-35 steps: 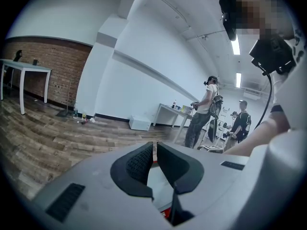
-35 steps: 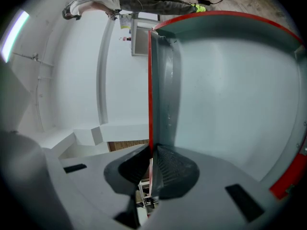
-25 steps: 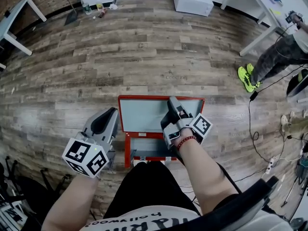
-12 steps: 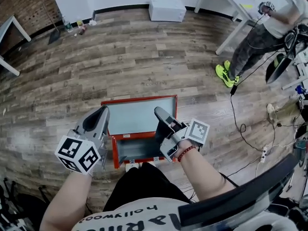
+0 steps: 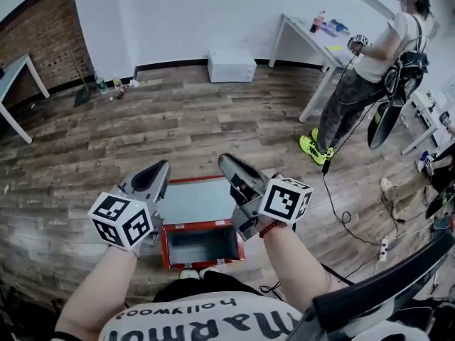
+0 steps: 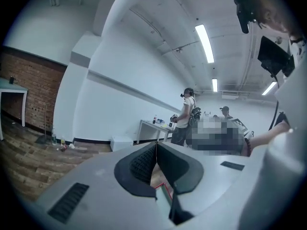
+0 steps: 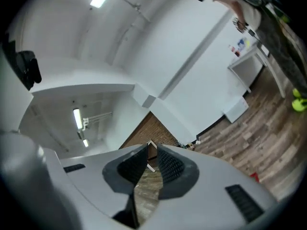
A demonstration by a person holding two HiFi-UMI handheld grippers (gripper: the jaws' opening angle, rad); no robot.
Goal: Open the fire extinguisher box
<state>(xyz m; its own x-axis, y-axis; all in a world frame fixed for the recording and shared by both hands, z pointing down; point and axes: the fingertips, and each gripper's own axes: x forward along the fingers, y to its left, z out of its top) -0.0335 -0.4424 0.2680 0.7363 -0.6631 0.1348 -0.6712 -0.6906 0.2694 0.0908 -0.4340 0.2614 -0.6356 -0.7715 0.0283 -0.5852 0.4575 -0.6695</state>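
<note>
The red fire extinguisher box [image 5: 200,246] lies on the wood floor just ahead of my knees. Its lid [image 5: 195,200] is swung open and lies flat beyond it, so the grey inside shows. My left gripper [image 5: 158,169] is held above the box's left side; its pads meet at the tips with nothing between them [image 6: 156,143]. A red edge of the box [image 6: 163,188] shows below its jaws. My right gripper [image 5: 226,163] is held above the box's right side. Its jaws [image 7: 153,146] have just been closing; a narrow gap remains and nothing is in it.
A person [image 5: 370,69] stands at the back right beside a white table [image 5: 313,34]. A white box [image 5: 231,66] sits against the far wall. Cables and a power strip [image 5: 384,247] trail over the floor at right. A brick wall [image 5: 43,41] is at left.
Both grippers have risen away from the open box, and the right one has rolled so its marker cube faces up. The head view has tilted up, showing more of the room.
</note>
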